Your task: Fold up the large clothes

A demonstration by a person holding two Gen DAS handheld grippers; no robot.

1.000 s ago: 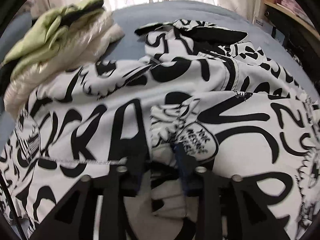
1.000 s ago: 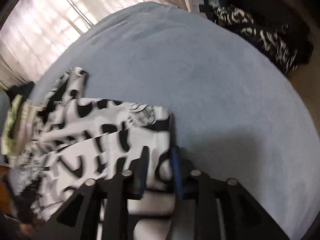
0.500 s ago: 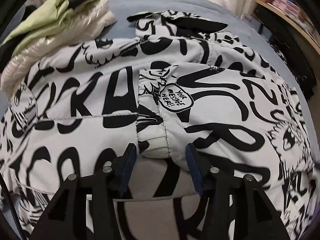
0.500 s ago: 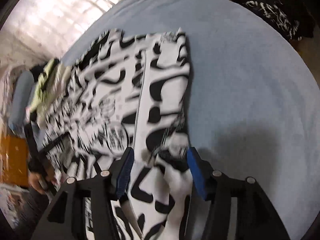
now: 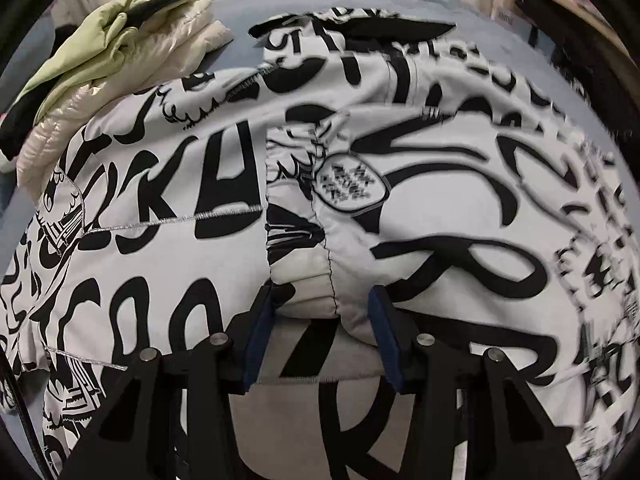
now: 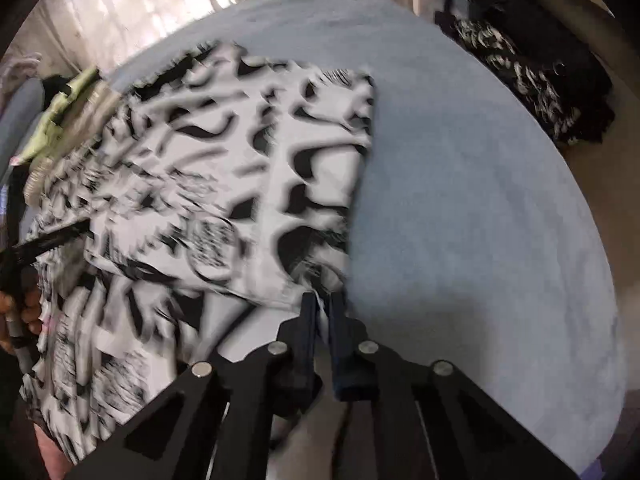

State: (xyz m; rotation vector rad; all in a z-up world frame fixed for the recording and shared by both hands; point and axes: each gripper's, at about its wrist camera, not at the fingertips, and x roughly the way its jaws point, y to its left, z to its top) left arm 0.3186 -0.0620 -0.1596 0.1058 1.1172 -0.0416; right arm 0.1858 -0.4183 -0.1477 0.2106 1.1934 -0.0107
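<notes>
**Printed jacket spread on the bed, one edge pinched**

The black-and-white printed jacket (image 5: 420, 216) lies across the blue bed (image 6: 460, 200), filling the space ahead of both tools. The left hand-held gripper (image 5: 322, 320) stands partly spread, its jaws having just closed a little; a padded cuff (image 5: 304, 272) sits between its blue pads (image 5: 259, 332), though whether they press on it cannot be told. The right hand-held gripper (image 6: 323, 312) has just closed, its jaws pressed together on a thin edge of the jacket's fabric (the near right corner of the garment), with bare bed to its right. Beyond the left hand-held gripper, to its upper left, a pile of green and cream clothes (image 5: 108, 52) rests touching the jacket. A dark patterned garment (image 6: 528, 76) lies well apart, past the bed's far right edge.
</notes>
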